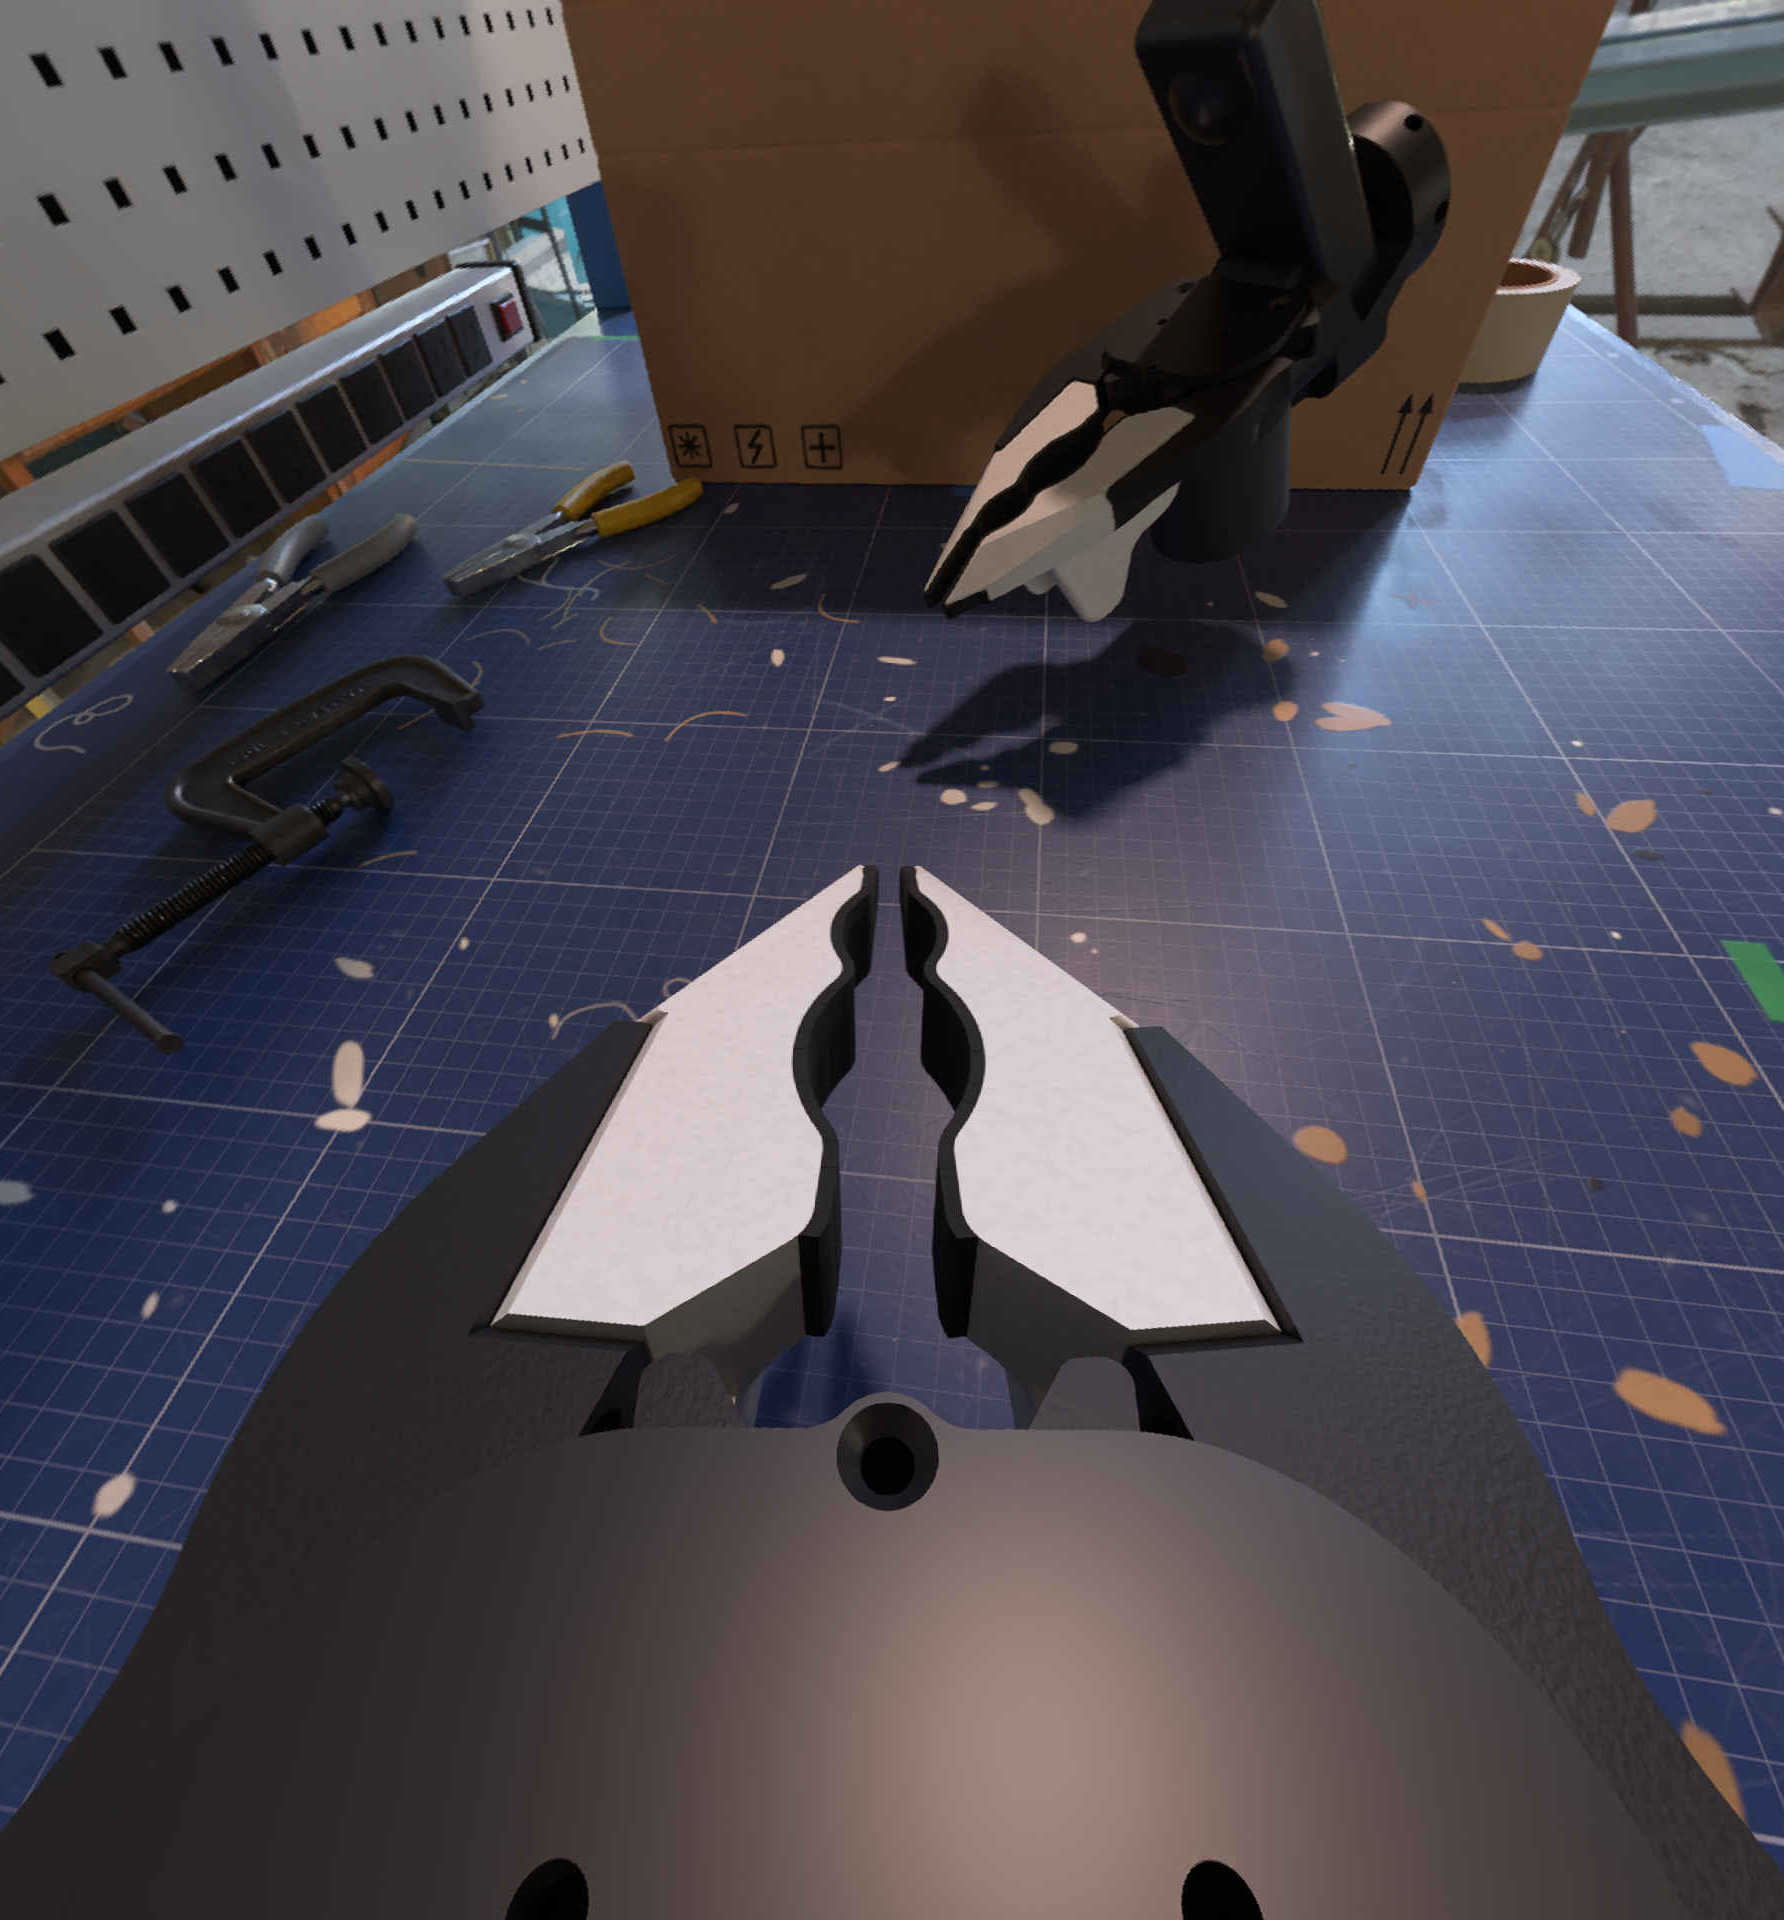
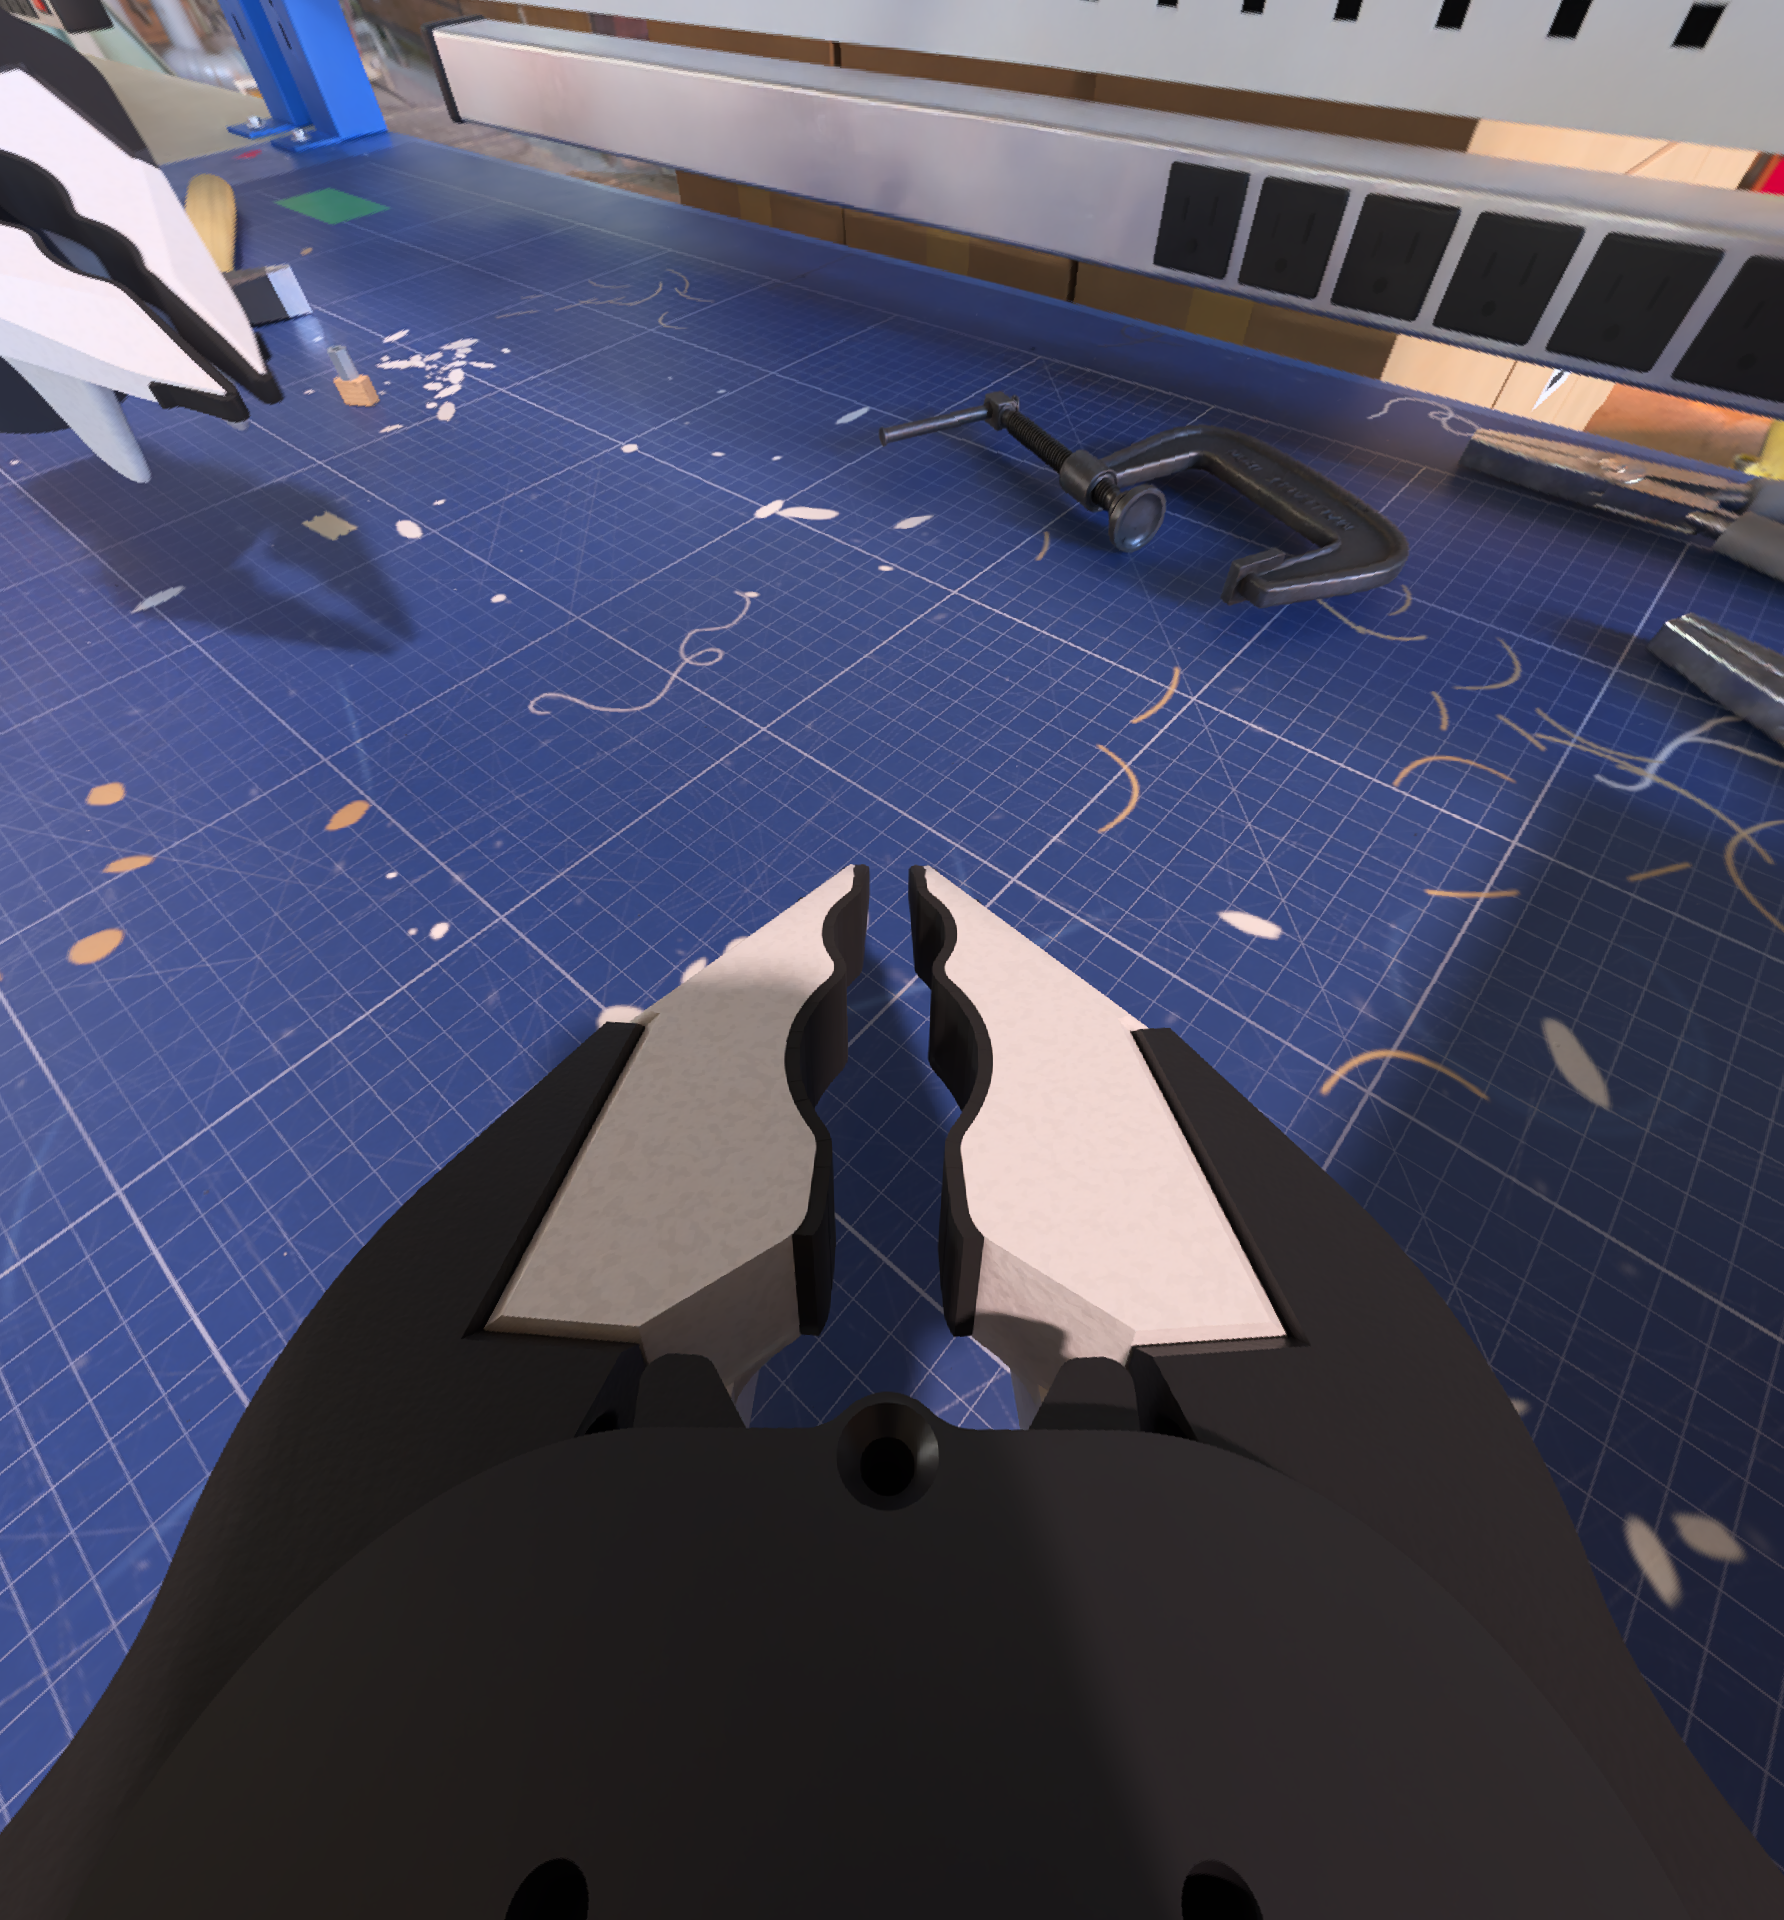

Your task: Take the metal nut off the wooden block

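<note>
Both grippers idle over the mat; nut on the block.

Left gripper (image 1: 888, 873) and right gripper (image 2: 888, 873) each show a narrow gap between the jaws, nothing held, above the blue mat (image 2: 867, 675). The block (image 2: 356, 391) stands far off (small in the right wrist view), what appears to be the nut (image 2: 339, 360) upright on top. A clamp (image 2: 1231, 520) lies well apart.

Cutting mat (image 1: 1283, 1039) underlies everything; cardboard box (image 1: 867, 260) stands at its far edge in the left wrist view, tape roll (image 1: 1516, 322) to its right; power strip (image 1: 244, 457) runs along the left, with two pliers (image 1: 576, 530) and a C-clamp (image 1: 275, 769) before it; in the right wrist view, metal nut (image 2: 339, 362) sits on wooden block (image 2: 356, 391), far left, well apart from the clamp.
</note>
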